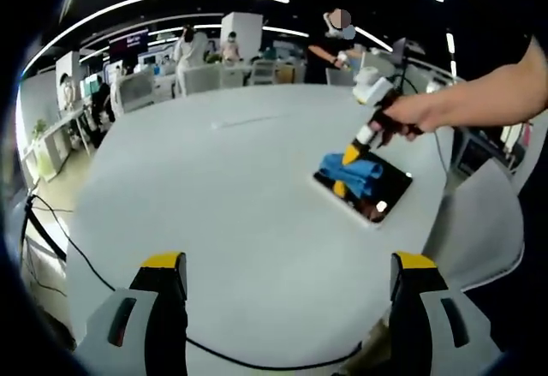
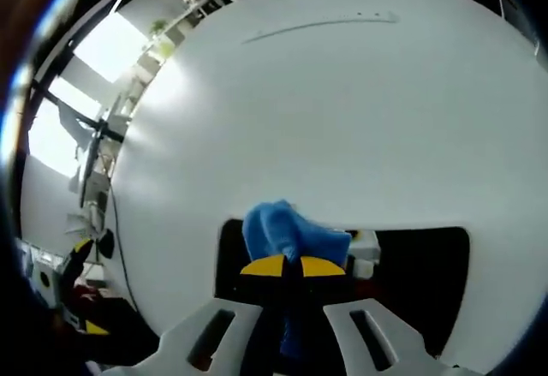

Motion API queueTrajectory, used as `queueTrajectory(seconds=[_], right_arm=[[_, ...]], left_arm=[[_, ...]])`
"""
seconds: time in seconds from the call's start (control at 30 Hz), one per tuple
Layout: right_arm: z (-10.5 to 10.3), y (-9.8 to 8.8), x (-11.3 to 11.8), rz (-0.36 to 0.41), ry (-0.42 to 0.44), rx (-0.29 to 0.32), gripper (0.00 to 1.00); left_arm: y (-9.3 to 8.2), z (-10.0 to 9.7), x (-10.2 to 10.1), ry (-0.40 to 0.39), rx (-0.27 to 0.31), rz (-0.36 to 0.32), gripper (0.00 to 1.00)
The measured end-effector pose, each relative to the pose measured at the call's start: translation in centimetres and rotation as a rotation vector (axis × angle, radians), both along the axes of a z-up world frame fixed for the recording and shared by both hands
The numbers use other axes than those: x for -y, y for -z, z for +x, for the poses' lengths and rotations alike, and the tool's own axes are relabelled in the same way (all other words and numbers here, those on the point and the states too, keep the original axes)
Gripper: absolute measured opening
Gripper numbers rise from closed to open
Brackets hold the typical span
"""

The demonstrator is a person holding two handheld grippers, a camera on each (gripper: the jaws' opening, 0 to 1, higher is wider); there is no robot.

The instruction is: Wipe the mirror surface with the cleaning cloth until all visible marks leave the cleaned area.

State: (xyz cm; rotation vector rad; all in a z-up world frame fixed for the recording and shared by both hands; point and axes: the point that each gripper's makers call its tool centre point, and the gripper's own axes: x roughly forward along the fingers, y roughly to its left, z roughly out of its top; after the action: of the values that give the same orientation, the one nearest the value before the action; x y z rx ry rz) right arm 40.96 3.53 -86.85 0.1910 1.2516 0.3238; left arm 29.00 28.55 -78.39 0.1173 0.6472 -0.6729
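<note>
While the left hand-held gripper (image 1: 287,286) hangs over the near edge of the round white table (image 1: 214,188) with jaws spread wide and nothing between them, the mirror (image 1: 364,189) lies well ahead at about two o'clock. On it sits the blue cleaning cloth (image 1: 351,173), pressed down by the right hand-held gripper (image 1: 347,170), which a person's hand (image 1: 411,117) holds from three o'clock. A black cable (image 1: 257,361) curls along the table's near edge; chairs and people stand beyond at twelve o'clock.

From the right gripper view, the right hand-held gripper (image 2: 286,266) has its yellow tips nearly together, pinching the cleaning cloth (image 2: 287,235) against the dark mirror (image 2: 419,282), which spreads across six o'clock. Bare table (image 2: 325,110) stretches toward twelve.
</note>
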Motion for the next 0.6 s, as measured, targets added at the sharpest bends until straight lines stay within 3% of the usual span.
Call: queueTrajectory(seconds=[0.3, 0.47, 0.6], right_arm=[[-0.1, 0.0, -3.6, -0.025, -0.118, 0.02, 0.0], [0.1, -0.1, -5.3, 0.002, -0.124, 0.013, 0.0], [-0.1, -0.1, -5.3, -0.016, -0.13, 0.01, 0.0]], left_arm=[[-0.3, -0.1, -0.5, -0.027, 0.001, -0.002, 1.0], [-0.3, -0.1, -0.3, -0.034, 0.002, -0.003, 1.0], [-0.4, -0.1, 0.1, -0.037, 0.003, -0.01, 1.0]])
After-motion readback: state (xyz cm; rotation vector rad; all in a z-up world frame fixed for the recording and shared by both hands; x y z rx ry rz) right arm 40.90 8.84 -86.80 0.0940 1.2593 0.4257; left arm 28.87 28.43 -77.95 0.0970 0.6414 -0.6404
